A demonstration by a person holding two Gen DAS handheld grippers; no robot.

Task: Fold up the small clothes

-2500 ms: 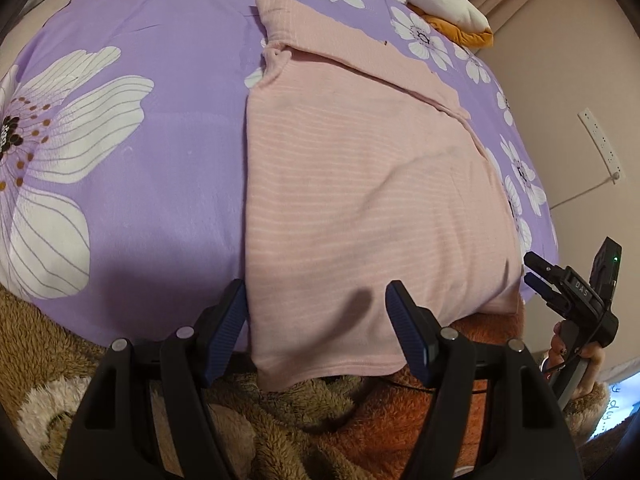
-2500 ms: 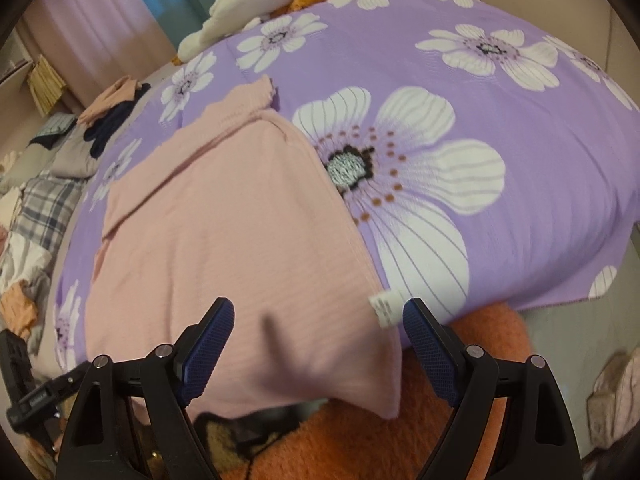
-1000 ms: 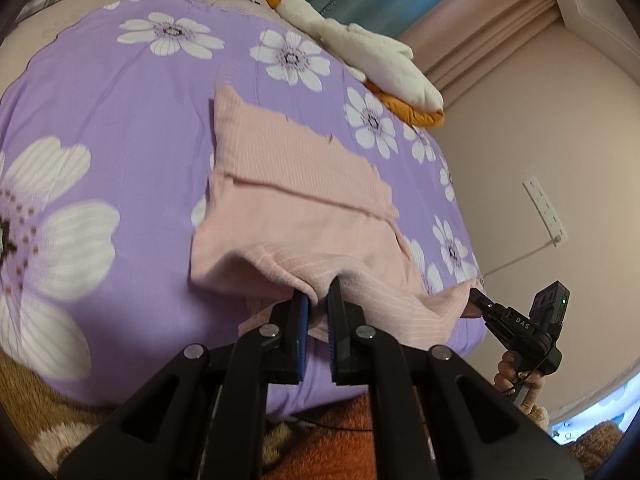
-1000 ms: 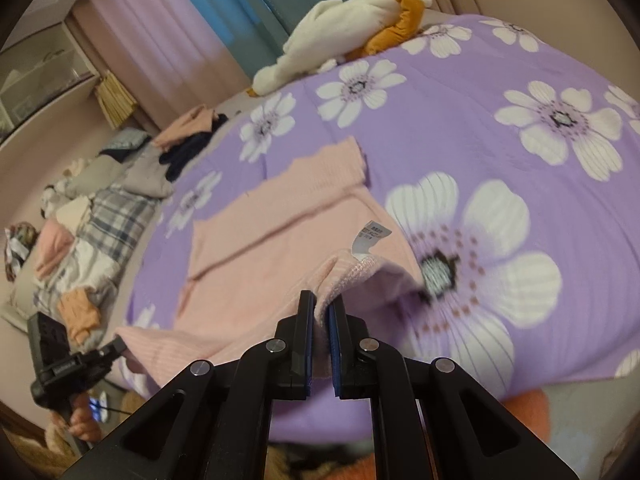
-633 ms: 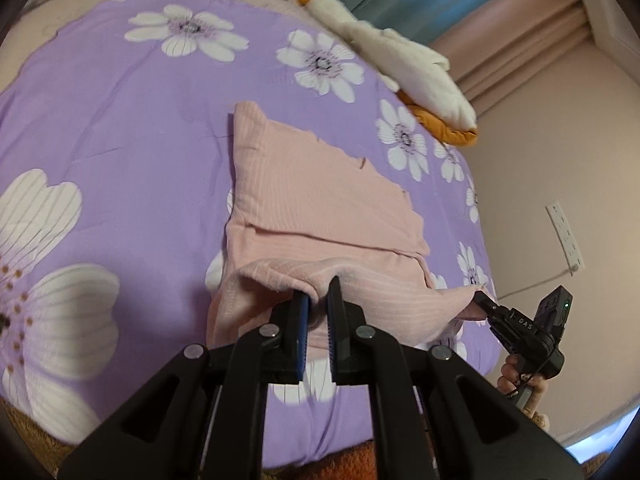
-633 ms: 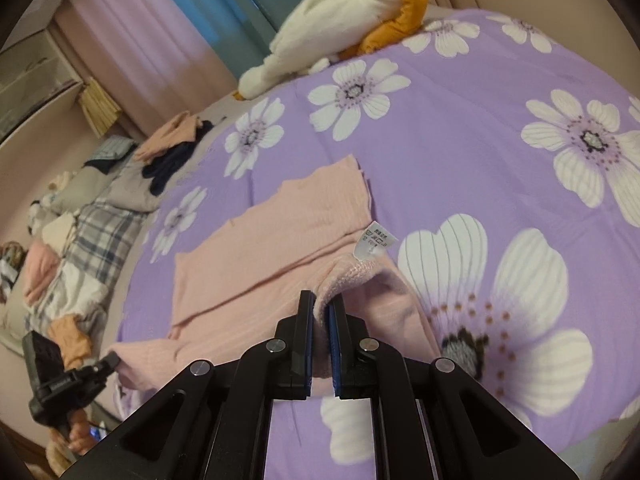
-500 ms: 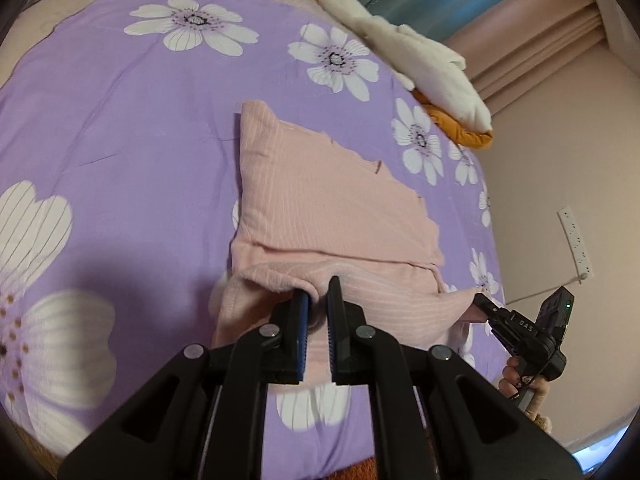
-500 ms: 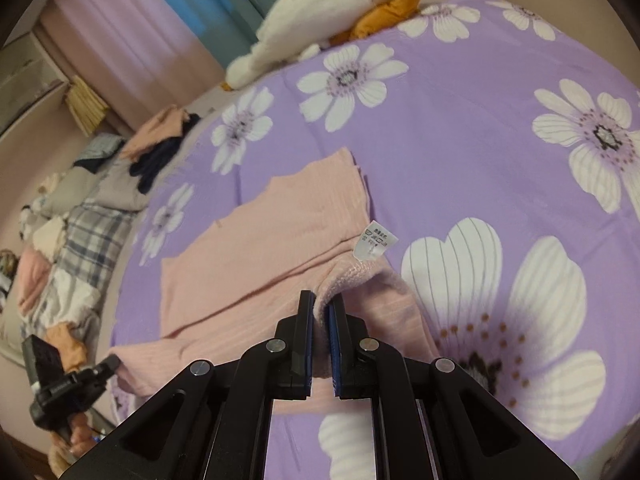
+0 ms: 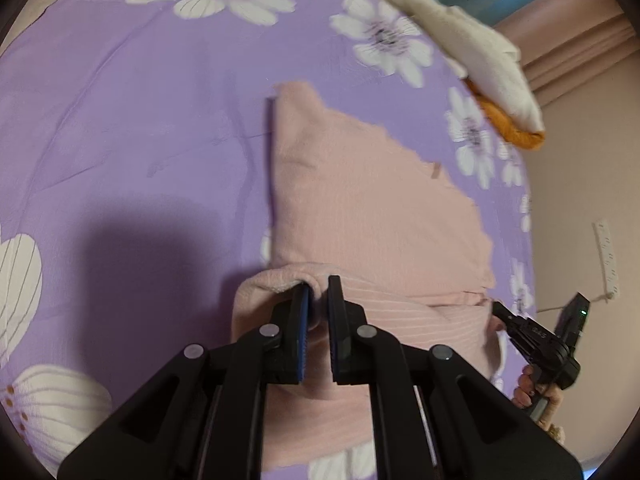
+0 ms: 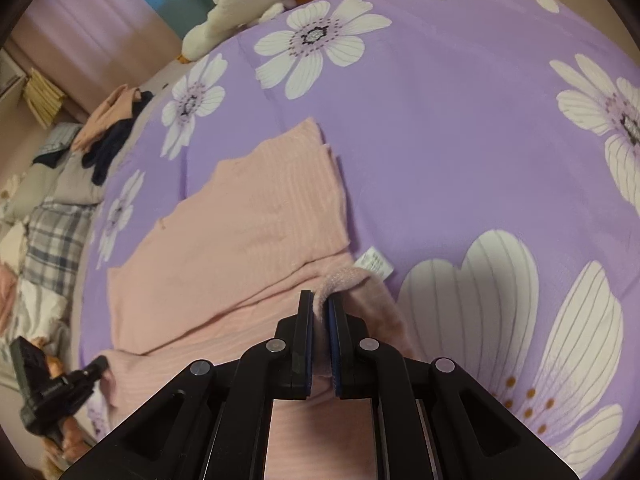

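A pink ribbed garment [image 9: 372,200] lies on the purple flowered bedspread [image 9: 140,120], its near hem lifted and carried over the rest. My left gripper [image 9: 316,286] is shut on the hem's left corner. My right gripper [image 10: 319,300] is shut on the hem's right corner, beside a white care label [image 10: 375,263]. The garment also shows in the right wrist view [image 10: 248,232]. Each gripper shows in the other's view: the right one [image 9: 500,310] and the left one [image 10: 98,364].
A white and orange plush toy [image 9: 472,52] lies at the far edge of the bed. A pile of clothes [image 10: 112,128] and plaid fabric [image 10: 52,248] lie at the left in the right wrist view. A wall with a power strip [image 9: 606,252] stands at the right.
Both grippers closed on the near hem, lifted it and carried it forward over the garment. The fold has moved farther up the garment since half a second ago.
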